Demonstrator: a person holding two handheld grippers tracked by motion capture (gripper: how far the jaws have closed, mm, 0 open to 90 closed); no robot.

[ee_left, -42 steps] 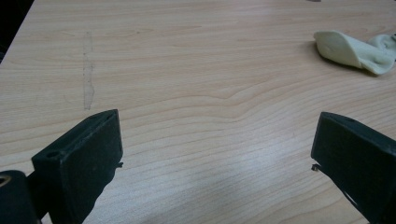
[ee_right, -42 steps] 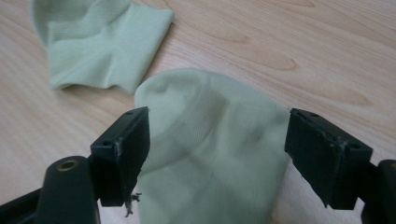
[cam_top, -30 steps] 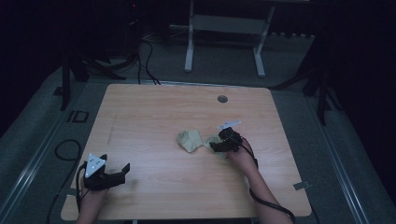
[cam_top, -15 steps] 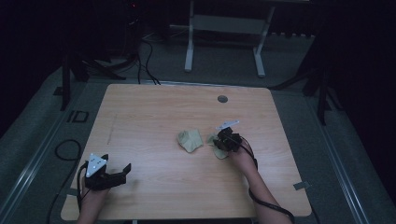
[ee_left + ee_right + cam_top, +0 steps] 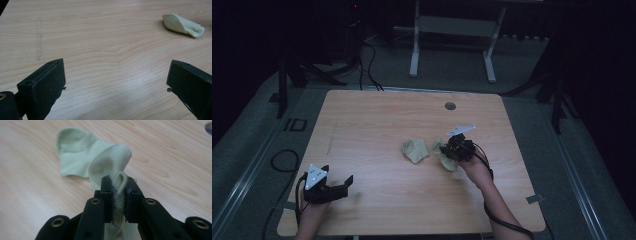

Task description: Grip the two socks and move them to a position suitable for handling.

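Grips the held sock (image 5: 447, 161) in the right gripper (image 5: 447, 150), at about 4 o'clock from the middle of the table (image 5: 377, 115). Has just been closing those jaws, with the ribbed edge of the cloth now squeezed tight between them. Pinches only that edge, most likely to lift the sock and let the rest hang loose. Leaves the other sock (image 5: 415, 150) lying on the wood just beside, at 9 o'clock from the held one; touching or a little apart, hard to tell. Rests the left gripper (image 5: 343, 182) well apart from both socks, at 7 o'clock near the table edge, with jaws spread wide and nothing in them. Probably parked there to stay out of the way until needed. Seen from the high view: both hands at once and the big gap between them, but the pinch itself too small to make out. Seen from the right gripper view: pads pressed on both sides of the folded ribbed band, a soft hump of the held sock (image 5: 117, 157) sticking up at 12 o'clock, and the other sock (image 5: 75, 152) spread out behind at 11 o'clock. Seen from the left gripper view: bare wood between two black jaws, one pale sock (image 5: 182, 24) lying far off at 1 o'clock, and a faint grey scuff line (image 5: 38, 40) at 10 o'clock
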